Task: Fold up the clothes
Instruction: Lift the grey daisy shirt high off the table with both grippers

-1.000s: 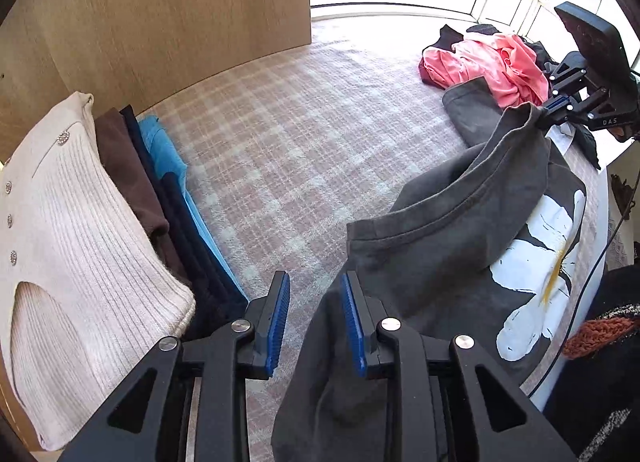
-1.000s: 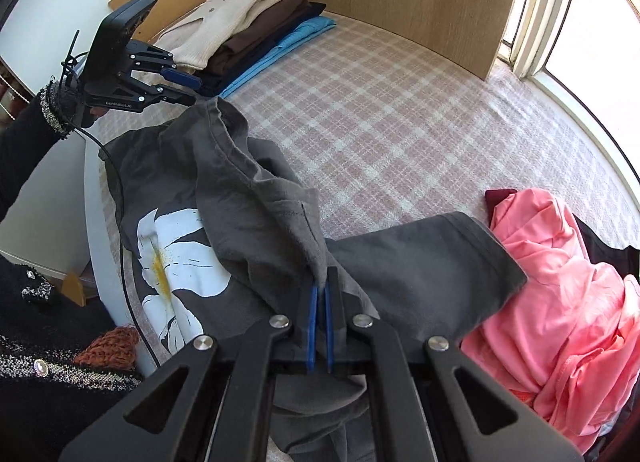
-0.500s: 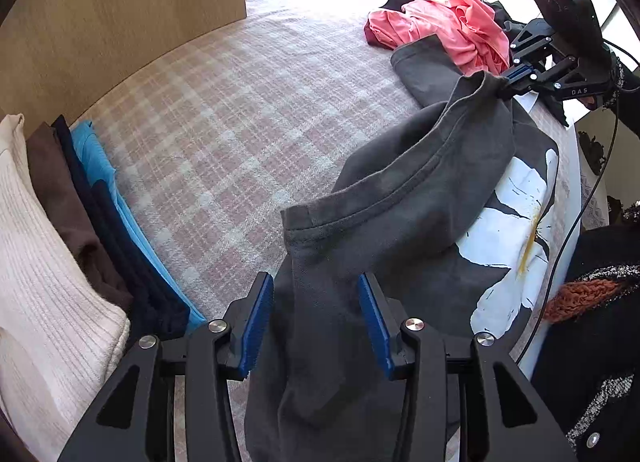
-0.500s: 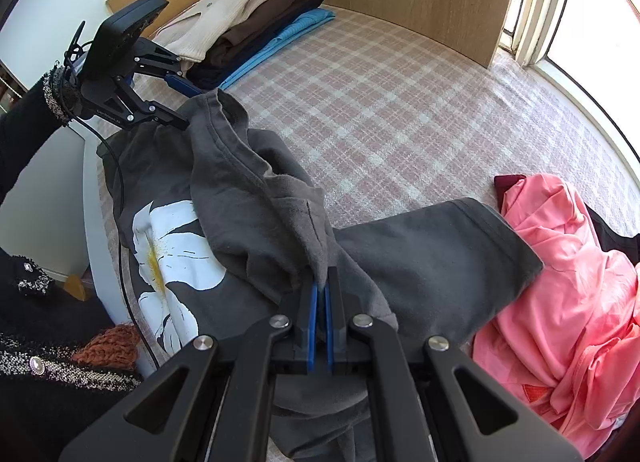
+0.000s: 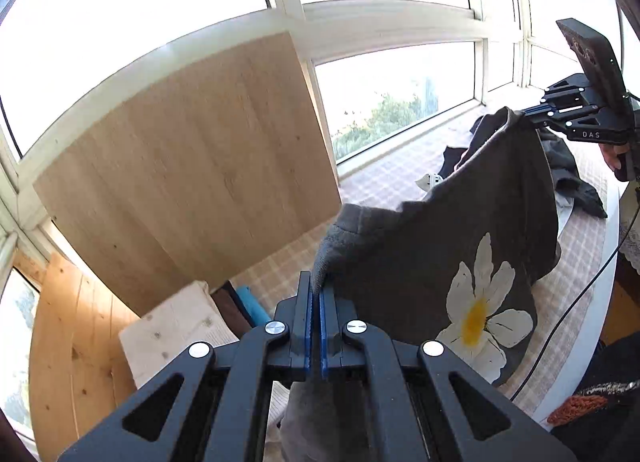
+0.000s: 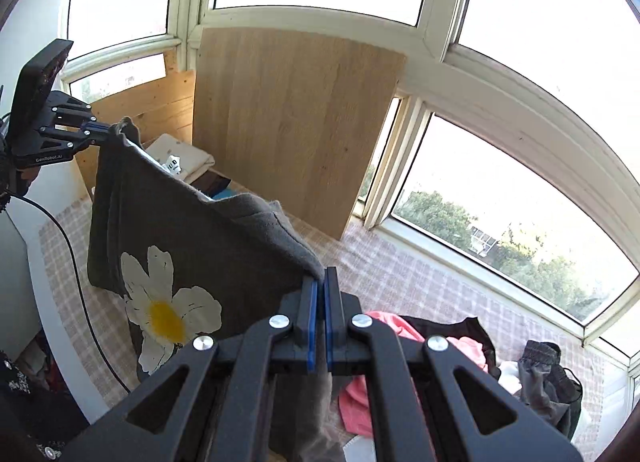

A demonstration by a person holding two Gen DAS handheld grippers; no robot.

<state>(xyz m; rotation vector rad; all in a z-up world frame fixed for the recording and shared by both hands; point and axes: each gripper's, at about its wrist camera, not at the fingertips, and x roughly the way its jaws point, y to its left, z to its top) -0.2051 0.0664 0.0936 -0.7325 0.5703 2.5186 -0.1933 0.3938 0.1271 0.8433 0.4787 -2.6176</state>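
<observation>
A dark grey T-shirt point(image 5: 432, 254) with a white and yellow flower print point(image 5: 478, 314) hangs stretched between both grippers, above the checked bed cover point(image 6: 400, 274). My left gripper point(image 5: 314, 282) is shut on one top corner of it, with the cloth pinched between the blue pads. In the right wrist view the same left gripper point(image 6: 110, 128) holds the far corner. My right gripper point(image 6: 320, 278) is shut on the other corner of the T-shirt point(image 6: 192, 238) and shows in the left wrist view at the upper right point(image 5: 524, 112). The lower hem is hidden behind the grippers.
A wooden board point(image 6: 288, 122) stands against the windows. A stack of folded clothes topped by a cream sweater point(image 5: 180, 334) lies at its foot. A pink garment point(image 6: 460, 346) and dark clothes point(image 6: 548, 378) lie heaped at the right. A person's dark sleeve point(image 5: 600, 402) is at the lower right.
The left jaws closed on the shirt's edge. Both grippers then rose and tilted up, lifting the shirt off the checked cover so it hangs spread between them.
</observation>
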